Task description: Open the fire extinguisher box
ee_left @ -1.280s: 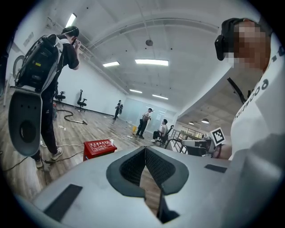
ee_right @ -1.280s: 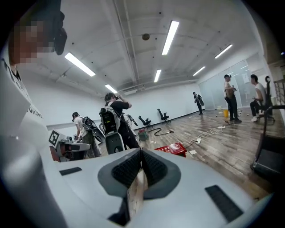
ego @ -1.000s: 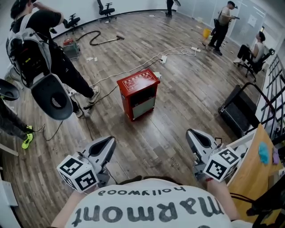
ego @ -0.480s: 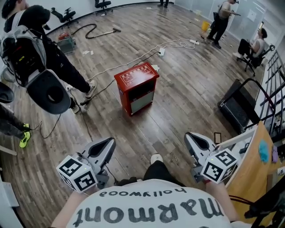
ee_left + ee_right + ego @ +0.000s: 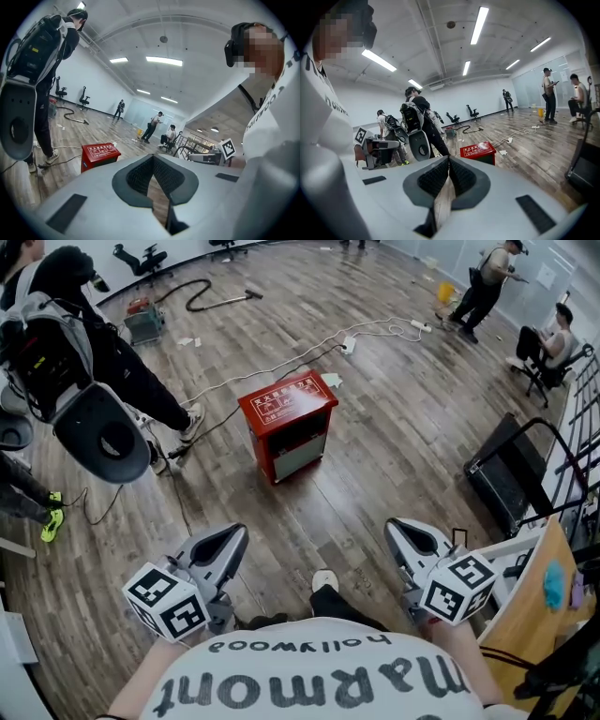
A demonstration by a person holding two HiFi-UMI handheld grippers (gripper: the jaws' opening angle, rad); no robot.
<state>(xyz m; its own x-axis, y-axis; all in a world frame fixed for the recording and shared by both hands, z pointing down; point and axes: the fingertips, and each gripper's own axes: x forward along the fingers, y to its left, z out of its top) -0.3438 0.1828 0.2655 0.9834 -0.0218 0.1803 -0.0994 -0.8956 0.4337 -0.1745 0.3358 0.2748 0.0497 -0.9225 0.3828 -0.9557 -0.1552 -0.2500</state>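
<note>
My left claw (image 5: 223, 545) and right claw (image 5: 408, 535) are both closed and empty, carried low in front, as nothing is within reach. The red fire extinguisher box (image 5: 287, 423) stands on the floor (image 5: 375, 474) well ahead, apparently unopened. I judge approach comes first.

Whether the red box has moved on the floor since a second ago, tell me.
No. The red box stands as before, the same way off from the white power strip behind it. Only the head camera's framing has shifted slightly.
</note>
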